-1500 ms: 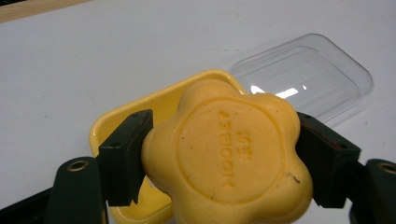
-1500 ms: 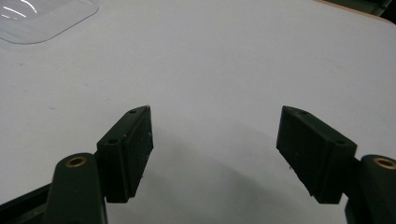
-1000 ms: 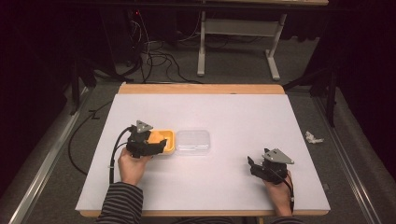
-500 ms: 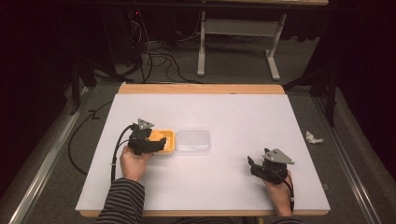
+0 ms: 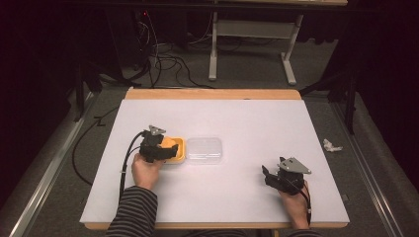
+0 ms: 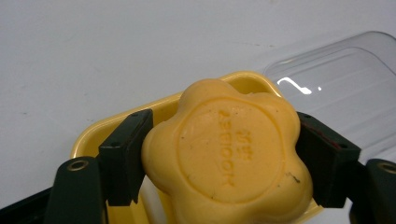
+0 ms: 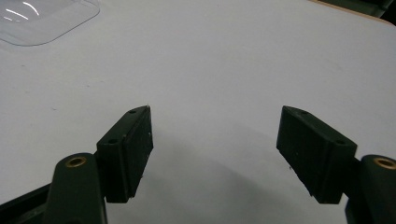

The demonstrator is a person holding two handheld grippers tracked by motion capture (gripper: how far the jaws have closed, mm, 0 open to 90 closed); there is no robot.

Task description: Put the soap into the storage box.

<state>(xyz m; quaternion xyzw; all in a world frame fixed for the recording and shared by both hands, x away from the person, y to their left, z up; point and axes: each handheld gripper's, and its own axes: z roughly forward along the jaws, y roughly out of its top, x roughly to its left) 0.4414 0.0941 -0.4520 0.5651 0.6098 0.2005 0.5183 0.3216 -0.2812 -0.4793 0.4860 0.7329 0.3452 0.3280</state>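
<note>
Your left gripper [image 6: 219, 163] barely budged since before, jaws clamped on the yellow soap [image 6: 224, 158] over its dish [image 5: 176, 150], while your right gripper [image 7: 217, 156] sat jaws apart.

The soap [image 6: 229, 154] is yellow-orange and shaped like a flower, with letters pressed into it. The tray [image 6: 100, 133] under it is bright yellow. The lid [image 5: 203, 149] is clear like glass. The table [image 5: 237, 123] is white with a light brown wooden edge. The sleeve [image 5: 132, 213] has dark and grey stripes.
</note>
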